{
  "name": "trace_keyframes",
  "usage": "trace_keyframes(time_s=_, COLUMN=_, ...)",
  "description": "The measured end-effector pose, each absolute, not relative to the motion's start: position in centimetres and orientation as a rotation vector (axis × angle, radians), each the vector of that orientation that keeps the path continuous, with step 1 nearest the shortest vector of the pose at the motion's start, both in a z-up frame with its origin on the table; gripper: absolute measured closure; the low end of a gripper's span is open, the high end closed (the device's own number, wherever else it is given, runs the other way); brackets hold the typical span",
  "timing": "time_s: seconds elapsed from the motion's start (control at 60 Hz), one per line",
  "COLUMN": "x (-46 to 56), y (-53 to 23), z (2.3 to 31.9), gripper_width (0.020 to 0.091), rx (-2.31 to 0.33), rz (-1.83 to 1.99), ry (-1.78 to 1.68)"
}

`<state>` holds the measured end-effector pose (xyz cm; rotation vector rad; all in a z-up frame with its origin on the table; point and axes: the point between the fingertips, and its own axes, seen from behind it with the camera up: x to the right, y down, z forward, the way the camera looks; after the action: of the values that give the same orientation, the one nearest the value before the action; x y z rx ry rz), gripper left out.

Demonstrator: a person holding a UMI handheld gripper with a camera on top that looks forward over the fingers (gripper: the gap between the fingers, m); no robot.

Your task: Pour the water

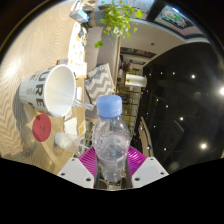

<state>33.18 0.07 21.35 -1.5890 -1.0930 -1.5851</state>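
While tilted toward a white mug point(50, 88), the gripper point(112, 165) clenched around a clear water bottle point(110, 140).

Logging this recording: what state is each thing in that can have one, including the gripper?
water bottle: upright, blue cap on, standing between the fingers.
gripper: fingers close about the bottle; whether both press on it cannot be told.
mug: white, tilted with its open mouth toward the bottle; contents not visible.
red lid: lying flat on the table beside the mug.
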Motion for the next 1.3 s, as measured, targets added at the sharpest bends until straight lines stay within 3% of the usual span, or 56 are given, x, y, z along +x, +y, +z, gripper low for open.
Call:
trace_keyframes(time_s=0.383, x=32.4, y=0.1, z=19.6, gripper_width=0.0735, rx=-1.556, rz=-1.687, ry=-1.257)
trace_keyframes(time_s=0.617, x=31.9, y=-0.2, z=23.1, gripper_width=0.0733, rx=-1.669, rz=-1.410, ry=-0.976)
trace_keyframes(time_s=0.817, x=30.8, y=-0.7, z=25.6, gripper_width=0.0733, rx=-1.801, rz=-0.910, ry=-0.614)
trace_keyframes(time_s=1.1, x=30.5, y=0.2, z=18.8, gripper_width=0.0733, rx=-2.015, rz=-0.133, ry=-0.147)
trace_keyframes(time_s=1.3, x=30.1, y=1.3, z=13.5, gripper_width=0.0735, rx=-2.046, rz=0.038, ry=-0.114)
